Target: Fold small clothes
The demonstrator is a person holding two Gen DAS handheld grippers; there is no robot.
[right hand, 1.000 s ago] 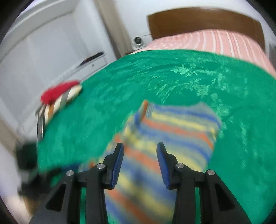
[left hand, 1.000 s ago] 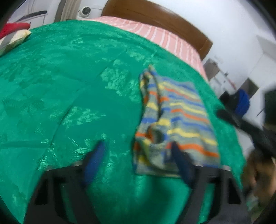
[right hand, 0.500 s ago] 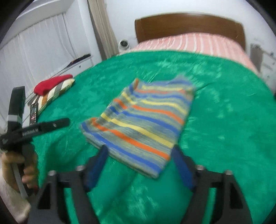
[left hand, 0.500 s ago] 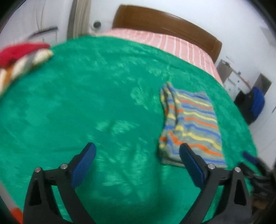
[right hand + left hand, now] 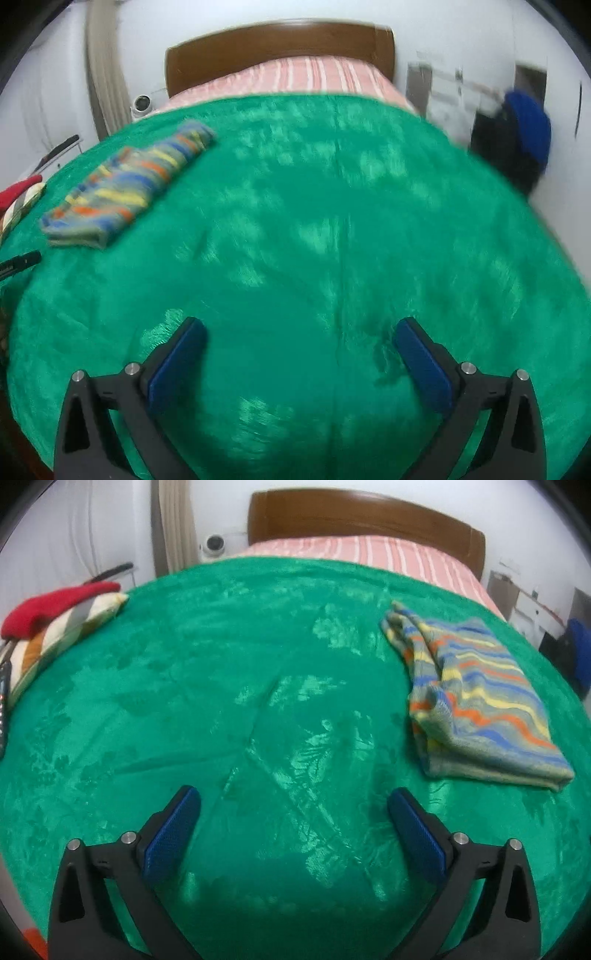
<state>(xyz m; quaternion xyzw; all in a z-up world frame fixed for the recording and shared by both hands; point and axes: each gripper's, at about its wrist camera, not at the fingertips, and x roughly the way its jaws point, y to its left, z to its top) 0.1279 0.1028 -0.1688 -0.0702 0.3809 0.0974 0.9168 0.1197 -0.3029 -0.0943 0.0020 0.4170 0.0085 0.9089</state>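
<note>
A folded small garment (image 5: 476,698) with blue, orange and yellow stripes lies flat on the green blanket (image 5: 221,701). My left gripper (image 5: 293,797) hovers over bare blanket to the left of the garment; its jaws are opening wide, with nothing between them. In the right wrist view the same garment (image 5: 122,184) lies far off at the upper left. My right gripper (image 5: 300,326) is over bare green blanket (image 5: 332,221), its jaws also opening wide and holding nothing. That view is motion-blurred.
A red cloth on a striped cushion (image 5: 55,609) sits at the bed's left edge. The wooden headboard (image 5: 362,520) and pink striped sheet (image 5: 369,554) are at the far end. A dark chair with a blue item (image 5: 528,129) stands to the right of the bed.
Both grippers have spread from partly closed to wide and drawn away from the folded garment. The right one swung far to the right; the left one shifted left.
</note>
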